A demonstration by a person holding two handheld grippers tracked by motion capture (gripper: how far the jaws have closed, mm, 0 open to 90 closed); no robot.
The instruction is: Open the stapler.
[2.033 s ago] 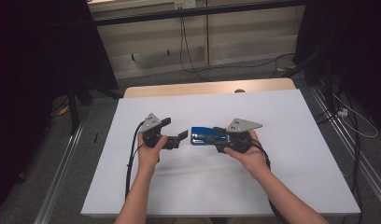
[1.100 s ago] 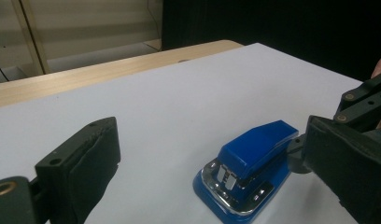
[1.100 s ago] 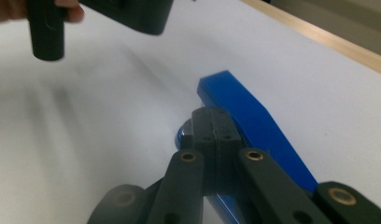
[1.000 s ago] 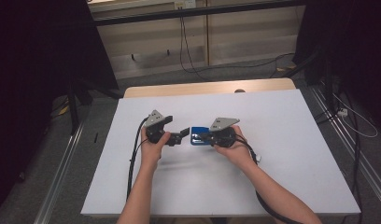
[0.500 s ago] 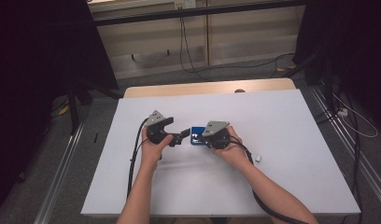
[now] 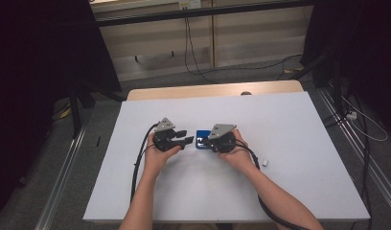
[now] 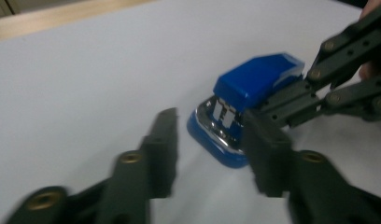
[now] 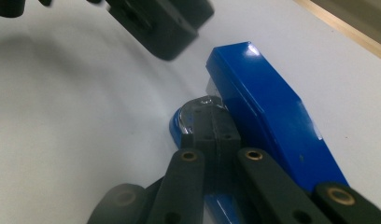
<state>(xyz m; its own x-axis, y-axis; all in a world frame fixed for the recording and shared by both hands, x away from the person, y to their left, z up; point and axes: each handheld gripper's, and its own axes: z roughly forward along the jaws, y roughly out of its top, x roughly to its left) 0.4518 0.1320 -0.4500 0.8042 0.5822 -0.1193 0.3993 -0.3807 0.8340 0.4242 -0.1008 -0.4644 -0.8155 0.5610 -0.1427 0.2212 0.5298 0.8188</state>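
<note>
Blue stapler (image 7: 244,107) lying on white table (image 6: 289,191); right gripper (image 8: 212,130) jaws pressed together alongside stapler, grip on it unclear; left gripper (image 7: 209,154) jaws spread, just beside stapler's front.

The stapler (image 7: 248,100) has a glossy blue plastic shell, smooth enough to catch highlights, with bright chromed metal at its nose. Both grippers, left (image 7: 209,149) and right (image 8: 211,122), have matt black jaws that look like plastic, set with small brass-coloured rivets. Each carries a dull grey metal plate (image 6: 223,130). The table (image 6: 299,191) is covered in smooth matt white, and bare pale wood edges its 12 o'clock side.
</note>
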